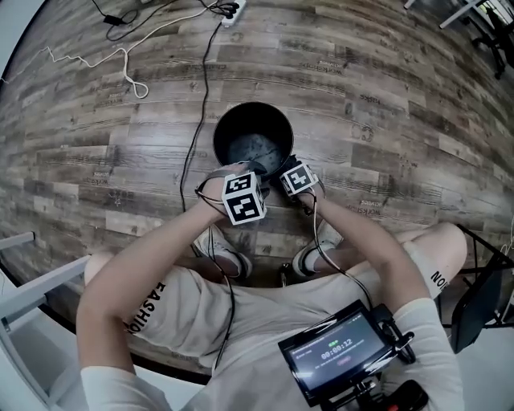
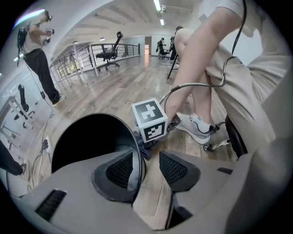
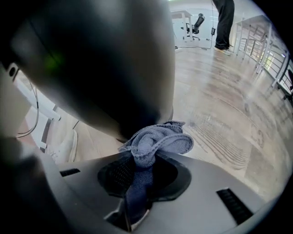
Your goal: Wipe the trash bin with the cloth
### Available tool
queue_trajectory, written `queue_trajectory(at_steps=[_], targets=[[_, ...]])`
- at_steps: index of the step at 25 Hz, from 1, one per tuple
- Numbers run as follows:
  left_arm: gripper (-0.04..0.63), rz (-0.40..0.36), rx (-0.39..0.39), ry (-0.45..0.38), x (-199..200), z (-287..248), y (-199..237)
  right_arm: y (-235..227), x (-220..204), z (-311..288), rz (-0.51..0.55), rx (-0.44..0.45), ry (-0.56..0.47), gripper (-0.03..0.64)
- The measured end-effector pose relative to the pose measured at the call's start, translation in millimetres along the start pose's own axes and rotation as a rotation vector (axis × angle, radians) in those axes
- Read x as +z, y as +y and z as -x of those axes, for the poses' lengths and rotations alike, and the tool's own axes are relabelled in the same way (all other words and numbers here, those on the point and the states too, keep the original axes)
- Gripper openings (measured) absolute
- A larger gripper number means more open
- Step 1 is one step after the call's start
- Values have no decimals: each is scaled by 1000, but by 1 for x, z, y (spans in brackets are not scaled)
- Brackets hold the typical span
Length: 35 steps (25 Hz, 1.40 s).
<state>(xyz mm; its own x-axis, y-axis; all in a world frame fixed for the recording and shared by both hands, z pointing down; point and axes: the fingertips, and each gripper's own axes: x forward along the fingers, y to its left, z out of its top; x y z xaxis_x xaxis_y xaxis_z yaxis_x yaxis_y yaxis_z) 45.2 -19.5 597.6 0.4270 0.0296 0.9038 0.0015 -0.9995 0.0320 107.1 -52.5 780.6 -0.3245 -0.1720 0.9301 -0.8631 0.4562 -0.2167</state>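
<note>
A round black trash bin [image 1: 252,135] stands open on the wood floor in front of the seated person. In the left gripper view my left gripper [image 2: 149,168] is open and straddles the bin's rim [image 2: 136,160], one pad inside the bin and the other outside. My right gripper [image 3: 144,170] is shut on a bunched blue-grey cloth [image 3: 156,142], which sits against the bin's outer wall [image 3: 105,68] low down. In the head view both marker cubes crowd the bin's near edge, the right gripper's cube [image 1: 297,177] beside the left one. The cloth [image 2: 145,147] also shows under that cube.
Black and white cables [image 1: 191,120] run across the floor behind the bin to a power strip [image 1: 230,10]. The person's shoes [image 1: 229,258] rest just behind the grippers. A handheld screen [image 1: 341,353] hangs at the lap. An office chair [image 2: 110,52] and a standing person [image 2: 39,55] are far off.
</note>
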Motion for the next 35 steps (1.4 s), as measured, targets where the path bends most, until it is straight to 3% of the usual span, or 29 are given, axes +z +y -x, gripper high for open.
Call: queue_trajectory(at_steps=[3, 5, 10, 15, 17, 19, 20, 25, 32, 35], targets=[[178, 11, 18, -56, 11, 19, 10, 8, 2, 24, 37, 26, -11, 80], [187, -33, 1, -40, 10, 23, 10, 11, 4, 43, 48, 38, -21, 80], [199, -253, -52, 65, -21, 28, 9, 32, 29, 106, -15, 120, -112, 80], [199, -345, 4, 193, -66, 14, 20, 68, 48, 157, -37, 226, -208, 80], [170, -362, 13, 184, -68, 11, 19, 82, 52, 171, -65, 265, -235, 80], [70, -378, 27, 165, -65, 9, 17, 92, 55, 179, -79, 285, -252, 80], [54, -388, 30, 164, -63, 7, 16, 96, 56, 180, -82, 290, -256, 80], [39, -377, 1, 153, -59, 2, 11, 101, 59, 167, -77, 269, -241, 80], [31, -349, -42, 130, -52, 1, 8, 89, 52, 129, -178, 249, -201, 80], [28, -349, -57, 125, -51, 0, 8, 80, 45, 108, -167, 212, -175, 80]])
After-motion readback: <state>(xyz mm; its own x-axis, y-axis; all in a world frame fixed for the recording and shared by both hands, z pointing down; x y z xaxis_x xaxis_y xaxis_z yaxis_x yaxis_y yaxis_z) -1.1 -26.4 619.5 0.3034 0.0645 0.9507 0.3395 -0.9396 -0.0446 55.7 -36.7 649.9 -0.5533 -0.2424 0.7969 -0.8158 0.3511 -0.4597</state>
